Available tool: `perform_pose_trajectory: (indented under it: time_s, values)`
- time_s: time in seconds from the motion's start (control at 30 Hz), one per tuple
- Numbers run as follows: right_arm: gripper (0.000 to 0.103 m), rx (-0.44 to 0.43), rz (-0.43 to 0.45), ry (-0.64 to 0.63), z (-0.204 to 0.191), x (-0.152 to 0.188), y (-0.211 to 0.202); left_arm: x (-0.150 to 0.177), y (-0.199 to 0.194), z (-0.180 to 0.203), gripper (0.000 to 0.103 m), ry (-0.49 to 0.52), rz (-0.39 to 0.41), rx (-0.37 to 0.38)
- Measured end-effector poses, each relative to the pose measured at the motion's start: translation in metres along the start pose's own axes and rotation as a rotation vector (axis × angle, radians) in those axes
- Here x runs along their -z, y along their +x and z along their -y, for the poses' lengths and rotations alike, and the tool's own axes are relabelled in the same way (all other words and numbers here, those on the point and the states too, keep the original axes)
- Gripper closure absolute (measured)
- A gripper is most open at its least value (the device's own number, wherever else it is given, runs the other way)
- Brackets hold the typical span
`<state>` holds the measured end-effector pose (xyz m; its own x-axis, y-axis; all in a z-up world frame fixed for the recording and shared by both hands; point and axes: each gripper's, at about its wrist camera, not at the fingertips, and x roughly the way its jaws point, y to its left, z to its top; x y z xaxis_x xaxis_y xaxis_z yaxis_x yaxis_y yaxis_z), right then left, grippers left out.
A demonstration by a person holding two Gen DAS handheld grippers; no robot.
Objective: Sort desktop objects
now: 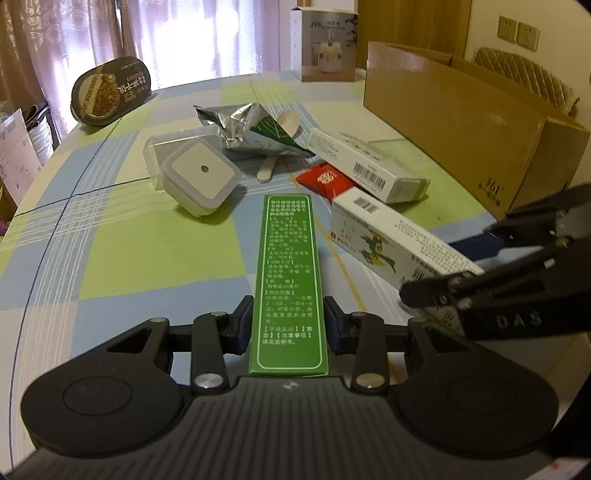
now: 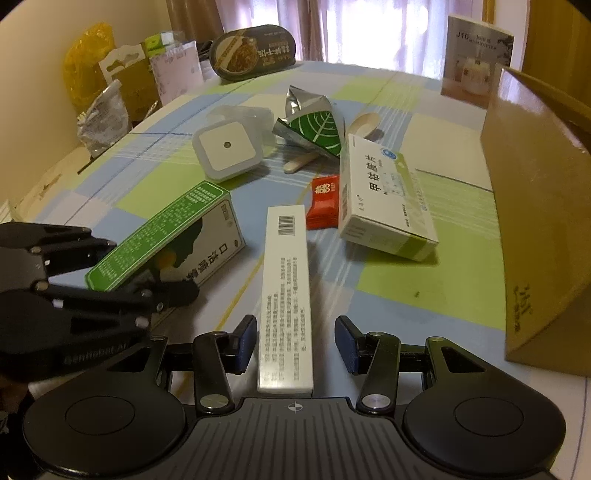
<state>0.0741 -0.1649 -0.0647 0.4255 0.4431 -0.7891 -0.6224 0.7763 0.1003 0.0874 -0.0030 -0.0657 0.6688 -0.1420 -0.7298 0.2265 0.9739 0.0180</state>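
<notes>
At the near edge of a checked tablecloth [image 1: 155, 258], the left gripper [image 1: 288, 325] pinches the green box [image 1: 288, 280] by its long sides, both pads pressed against it; the right-wrist view shows that box tilted, its far end low toward the cloth. Just beside it, the right gripper [image 2: 295, 343] straddles the near end of the white box [image 2: 286, 295] with its pads spread: the left pad looks close to the box or touching it, the right pad stands clear, so the box is not yet clamped.

Further in, a night light [image 2: 227, 149] leans on a clear case, a foil pouch [image 2: 314, 125] lies crumpled over a wooden spoon [image 2: 364, 123], and a red packet [image 2: 325, 201] sits partly under a pill box [image 2: 384, 199]. An oval food tub [image 2: 253, 51] stands near the far left edge; an open carton [image 2: 535, 206] lines the right edge, probably the place for sorted items.

The risks, as judged from here: the two grippers work side by side and could knock together if either swings, and closing on the white box off-centre could skew it toward the red packet.

Curtains [image 1: 147, 33] glow with daylight behind the table, a printed carton [image 1: 325, 44] stands at the far edge, and bags and packaging pile up off the left side.
</notes>
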Motion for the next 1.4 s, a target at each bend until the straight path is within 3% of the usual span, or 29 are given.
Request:
perform_pose_trajectory:
  time_s: [0.13,0.17,0.2,0.93,1.4]
  values:
    - [0.062,-0.006,0.006,-0.015,-0.003,-0.005,0.003,-0.001,0.002,0.000,0.072,-0.002,-0.005,0.002]
    - [0.081,-0.006,0.000,-0.020,-0.004,-0.006,0.005,-0.002,0.003,0.000,0.074,-0.003,-0.008,0.004]
    - [0.080,-0.004,-0.006,-0.023,-0.005,-0.006,0.006,-0.002,0.004,-0.001,0.077,-0.009,-0.014,0.006]
    - [0.080,0.063,0.142,0.054,0.000,-0.002,-0.049,-0.010,-0.043,0.015,0.078,0.001,0.067,0.000]
    - [0.080,0.107,0.253,0.132,0.011,0.018,-0.106,-0.021,-0.075,0.054,0.078,0.014,0.110,0.040]
